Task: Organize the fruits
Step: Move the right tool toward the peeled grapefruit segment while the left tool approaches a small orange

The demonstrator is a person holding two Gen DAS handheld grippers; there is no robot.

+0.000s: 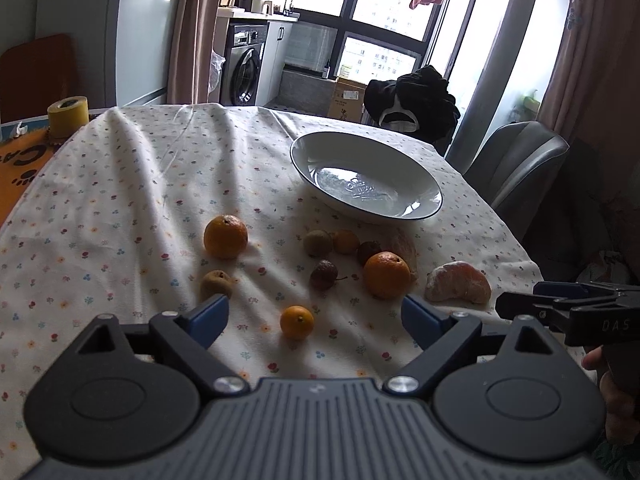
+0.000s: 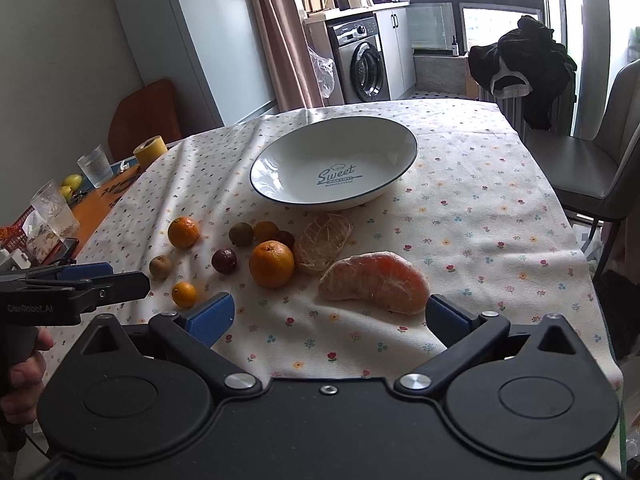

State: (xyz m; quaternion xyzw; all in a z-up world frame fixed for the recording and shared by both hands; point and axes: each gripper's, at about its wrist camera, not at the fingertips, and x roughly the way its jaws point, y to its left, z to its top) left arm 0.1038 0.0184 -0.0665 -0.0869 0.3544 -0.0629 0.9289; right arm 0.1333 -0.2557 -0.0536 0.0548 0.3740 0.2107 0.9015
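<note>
Fingers [image 2: 450, 317] flanking peeled segment [image 2: 374, 282]

the worktop wears a soft, matt, creased cotton-looking tablecloth [image 2: 460, 208] printed with small flowers. the plate [image 2: 280, 160] is glossy glazed ceramic, mirroring the window. the peeled orange half [image 2: 376, 282] looks dull and fibrous with white pith; the whole oranges [image 2: 271, 264] have a dimpled, faintly shiny rind. the right tongs [image 2: 330, 312] are matt black plastic with ribbed blue pads [image 2: 214, 312].
</note>
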